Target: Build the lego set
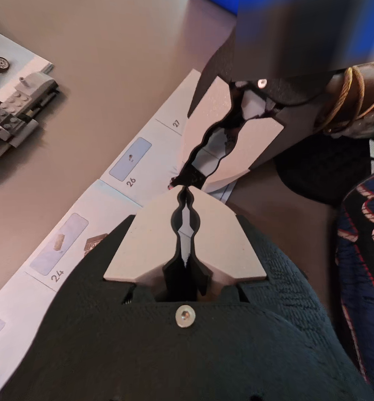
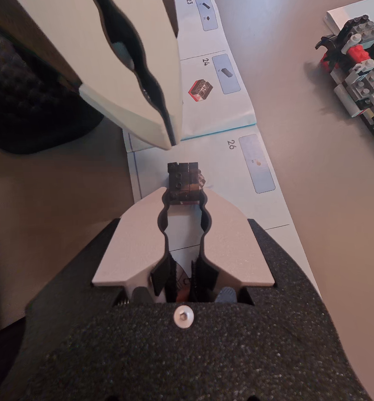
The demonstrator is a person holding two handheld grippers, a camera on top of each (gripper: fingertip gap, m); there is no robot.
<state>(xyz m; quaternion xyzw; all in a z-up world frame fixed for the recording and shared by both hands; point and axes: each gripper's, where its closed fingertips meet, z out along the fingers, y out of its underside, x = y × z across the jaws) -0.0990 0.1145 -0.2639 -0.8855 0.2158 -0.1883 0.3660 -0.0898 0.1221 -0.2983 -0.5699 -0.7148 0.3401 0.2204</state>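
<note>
Black brick stack (image 2: 183, 183) in right hand-held gripper (image 2: 184, 196), long axis forward.

lego model (image 1: 12, 117) cut off, wristband area (image 1: 312, 32) blurred

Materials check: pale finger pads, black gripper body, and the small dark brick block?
Pale grey finger pads: probably hard printed plastic, matte, flat faceted faces. Black gripper body: likely 3D-printed plastic, grainy speckled surface. Small dark brick block clamped in the right gripper: moulded plastic, slight sheen, studs visible. Left gripper looks shut, holding nothing that shows.
</note>
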